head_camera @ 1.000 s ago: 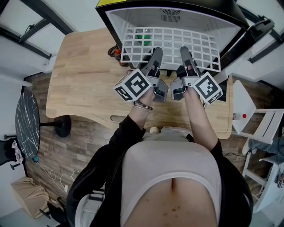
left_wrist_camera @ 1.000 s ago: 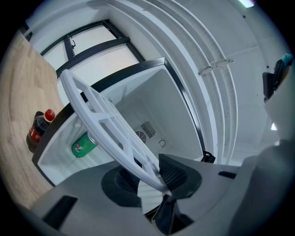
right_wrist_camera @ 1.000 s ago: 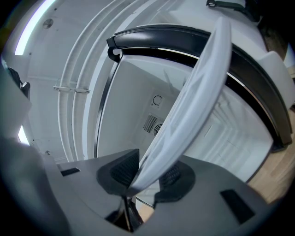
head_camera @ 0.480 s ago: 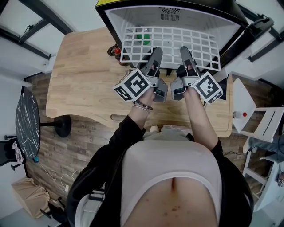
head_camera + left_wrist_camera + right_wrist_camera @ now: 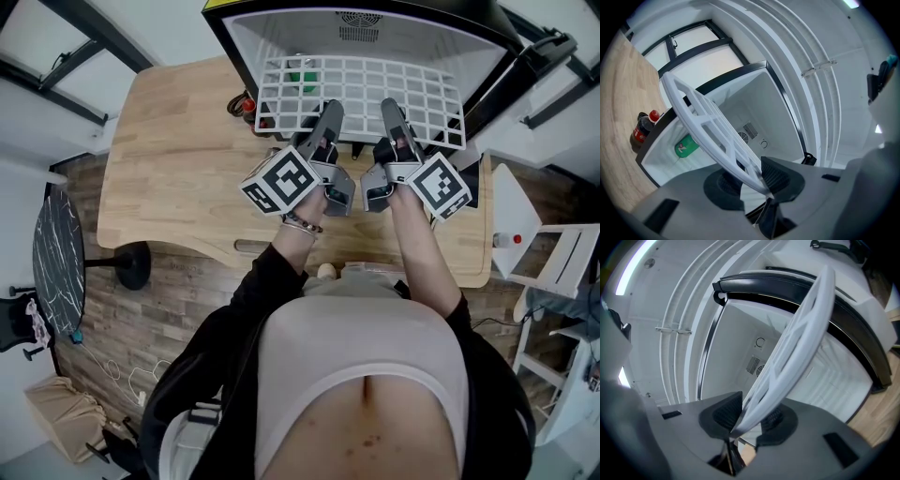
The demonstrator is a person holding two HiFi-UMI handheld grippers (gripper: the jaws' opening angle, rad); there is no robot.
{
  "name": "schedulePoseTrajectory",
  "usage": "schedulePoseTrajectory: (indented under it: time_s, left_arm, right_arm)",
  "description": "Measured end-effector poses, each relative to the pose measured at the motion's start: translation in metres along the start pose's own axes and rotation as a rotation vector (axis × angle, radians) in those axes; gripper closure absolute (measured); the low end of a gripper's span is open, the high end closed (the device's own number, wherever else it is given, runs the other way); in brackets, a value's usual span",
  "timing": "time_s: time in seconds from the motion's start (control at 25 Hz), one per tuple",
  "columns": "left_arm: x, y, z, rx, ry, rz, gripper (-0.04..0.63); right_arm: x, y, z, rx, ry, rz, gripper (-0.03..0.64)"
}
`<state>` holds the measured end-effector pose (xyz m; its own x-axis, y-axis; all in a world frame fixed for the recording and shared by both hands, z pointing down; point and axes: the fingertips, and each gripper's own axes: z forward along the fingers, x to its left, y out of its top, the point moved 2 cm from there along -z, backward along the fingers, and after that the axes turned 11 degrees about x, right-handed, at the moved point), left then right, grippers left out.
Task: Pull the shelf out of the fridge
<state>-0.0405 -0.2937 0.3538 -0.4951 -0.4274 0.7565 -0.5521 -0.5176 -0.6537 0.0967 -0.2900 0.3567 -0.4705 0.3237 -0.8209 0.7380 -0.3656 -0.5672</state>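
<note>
A white grid shelf point(image 5: 361, 89) sticks partway out of the open fridge point(image 5: 281, 28) that stands on the wooden table point(image 5: 178, 169). My left gripper point(image 5: 330, 111) is shut on the shelf's front edge left of the middle. In the left gripper view the shelf point(image 5: 708, 124) runs between the ribbed pads point(image 5: 780, 176) of that gripper point(image 5: 750, 176). My right gripper point(image 5: 389, 108) holds the same edge a little to the right. Its jaws are closing tighter on the shelf point(image 5: 797, 352), which sits pinched between the pads point(image 5: 724, 411) of the right gripper point(image 5: 750, 416).
A dark cola bottle point(image 5: 246, 106) with a red cap stands on the table by the fridge's left side. A green can point(image 5: 686, 145) lies inside the fridge under the shelf. The black fridge door point(image 5: 525, 66) hangs open at the right. A white stand point(image 5: 553, 262) is beyond the table's right end.
</note>
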Motion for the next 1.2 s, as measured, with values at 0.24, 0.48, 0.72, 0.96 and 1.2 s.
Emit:
schedulePoseTrajectory:
  time_s: [0.24, 0.48, 0.72, 0.96, 1.2]
  left_arm:
    - [0.000, -0.001, -0.001, 0.003, -0.001, -0.002, 0.483]
    - [0.000, -0.003, -0.004, 0.005, 0.000, -0.005, 0.485]
    - [-0.001, -0.005, -0.008, 0.004, -0.001, -0.007, 0.485]
    - [-0.001, -0.007, -0.009, 0.008, -0.003, -0.008, 0.486]
    - [-0.002, -0.009, -0.011, 0.014, -0.007, -0.016, 0.486]
  right_arm:
    - [0.001, -0.001, -0.002, 0.000, -0.002, -0.001, 0.508]
    - [0.002, -0.003, -0.005, -0.003, -0.001, 0.001, 0.509]
    - [0.002, -0.005, -0.007, -0.003, -0.005, 0.001, 0.509]
    - [0.002, -0.006, -0.009, -0.001, -0.006, 0.001, 0.509]
    - [0.003, -0.007, -0.012, -0.002, -0.005, 0.003, 0.511]
